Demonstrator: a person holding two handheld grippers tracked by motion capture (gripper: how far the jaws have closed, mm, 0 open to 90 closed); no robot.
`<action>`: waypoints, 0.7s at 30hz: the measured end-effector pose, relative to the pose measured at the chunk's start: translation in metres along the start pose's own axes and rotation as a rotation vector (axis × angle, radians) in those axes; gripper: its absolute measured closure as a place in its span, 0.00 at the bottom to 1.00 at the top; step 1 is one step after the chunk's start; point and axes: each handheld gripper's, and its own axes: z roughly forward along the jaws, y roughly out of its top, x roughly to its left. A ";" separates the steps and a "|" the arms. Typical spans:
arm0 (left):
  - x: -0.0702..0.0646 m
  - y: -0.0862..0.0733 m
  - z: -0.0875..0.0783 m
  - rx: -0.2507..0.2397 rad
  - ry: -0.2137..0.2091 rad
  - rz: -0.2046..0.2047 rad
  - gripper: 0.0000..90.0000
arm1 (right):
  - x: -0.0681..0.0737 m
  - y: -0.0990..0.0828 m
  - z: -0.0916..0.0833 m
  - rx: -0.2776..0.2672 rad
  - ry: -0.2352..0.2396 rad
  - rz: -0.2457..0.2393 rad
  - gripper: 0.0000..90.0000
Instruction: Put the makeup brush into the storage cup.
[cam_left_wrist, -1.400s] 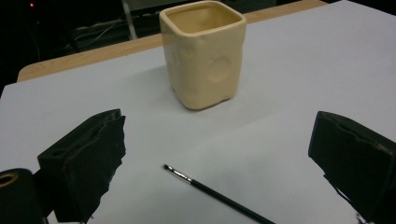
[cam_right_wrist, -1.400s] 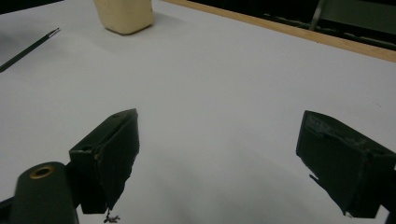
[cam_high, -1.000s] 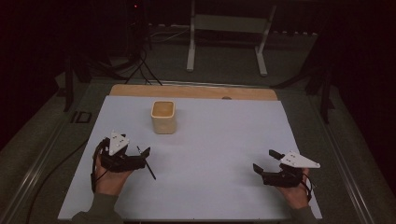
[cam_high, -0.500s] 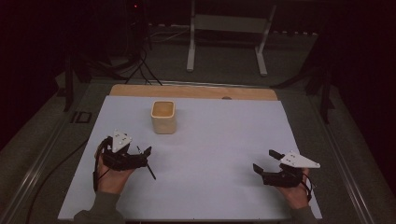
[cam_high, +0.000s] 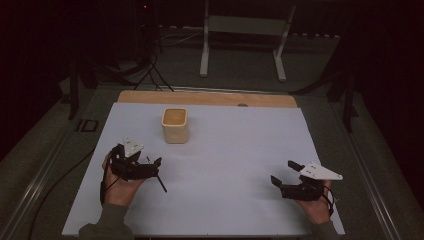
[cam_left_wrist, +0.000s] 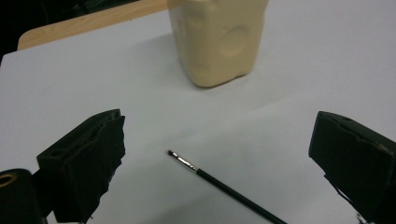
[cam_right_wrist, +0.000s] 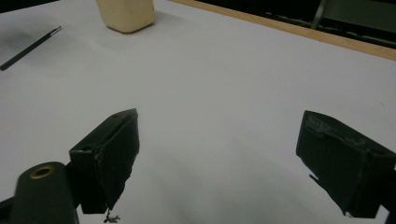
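Brush: one thin black paintbrush (cam_left_wrist: 219, 184) lies flat on the white sheet, bristle tip toward the cup, near it on the person's side; nothing grips it.
Left tongs: the left gripper (cam_left_wrist: 219, 163) hangs low over the brush with its jaws spread wide, one on either side of the handle and touching nothing. This reads as lining up for a pinch on the handle.
Cup: one cream cup (cam_high: 174, 125), upright and mouth open, stands nearer the sheet's far edge. From the high view it looks empty; it seems placed as the holder the brush is meant for.
Right tongs: the right gripper (cam_high: 289, 172) rests well apart from the cup, toward the near right corner. Its jaws are spread and hold nothing, so it is probably parked out of the way.
Sheet: one white sheet (cam_high: 240, 150) covers the wooden table (cam_high: 210, 98), whose bare strip shows just beyond the cup.
Count: one brush, one cup, two tongs, two hands.
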 end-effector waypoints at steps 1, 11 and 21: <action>0.000 0.001 0.001 0.013 0.001 -0.001 0.05 | 0.000 0.000 0.000 0.000 0.000 0.000 0.15; -0.001 0.004 0.009 0.107 0.009 -0.012 0.05 | 0.000 0.000 0.000 0.001 0.001 0.001 0.15; 0.001 0.008 0.014 0.176 0.025 -0.021 0.05 | 0.000 0.000 0.000 0.003 0.002 0.002 0.15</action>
